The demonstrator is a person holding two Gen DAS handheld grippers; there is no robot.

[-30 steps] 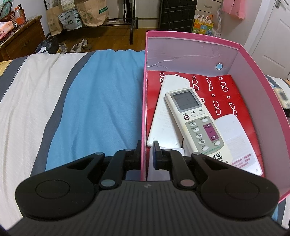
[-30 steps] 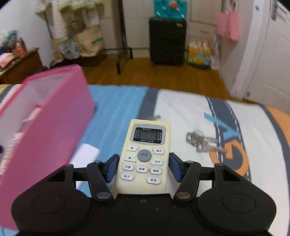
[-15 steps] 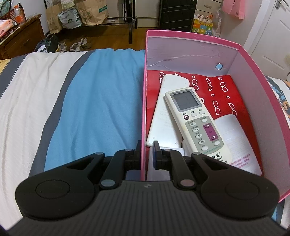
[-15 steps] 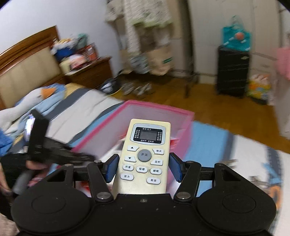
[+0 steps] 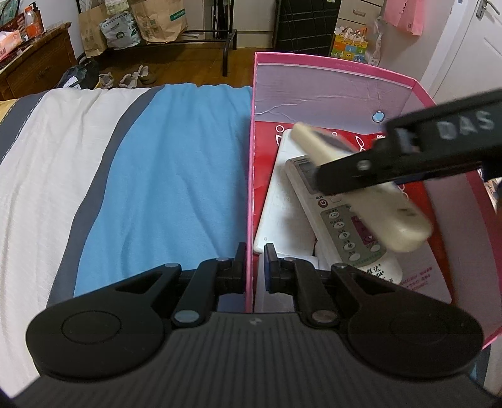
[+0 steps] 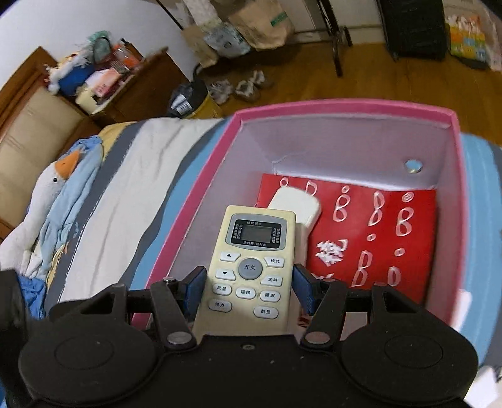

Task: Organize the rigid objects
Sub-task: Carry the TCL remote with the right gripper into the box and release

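Note:
A pink box [image 5: 332,61] stands open on the bed. My left gripper [image 5: 254,254] is shut on its left wall near the close corner. On a red patterned packet [image 5: 342,135] inside lie a flat white remote [image 5: 282,204] and a white remote with grey buttons [image 5: 345,241]. My right gripper [image 6: 249,276] is shut on a cream remote [image 6: 251,251], its pads on the two long sides. It holds this remote above the box [image 6: 345,105], over the white remote [image 6: 295,204] and red packet [image 6: 376,226]. In the left wrist view the cream remote [image 5: 376,204] is blurred, gripped by a black finger [image 5: 360,169].
The bed cover [image 5: 157,175] has blue, white and grey stripes. A plush goose [image 6: 47,188] lies at the head of the bed. Beyond the bed are a wooden nightstand [image 6: 125,91], shoes [image 5: 138,77], paper bags [image 5: 157,22] and a black suitcase [image 6: 411,28].
My right gripper has swung left with the cream remote, from over the bed beside some keys to above the box's inside, and now shows in the left wrist view. The left gripper kept still.

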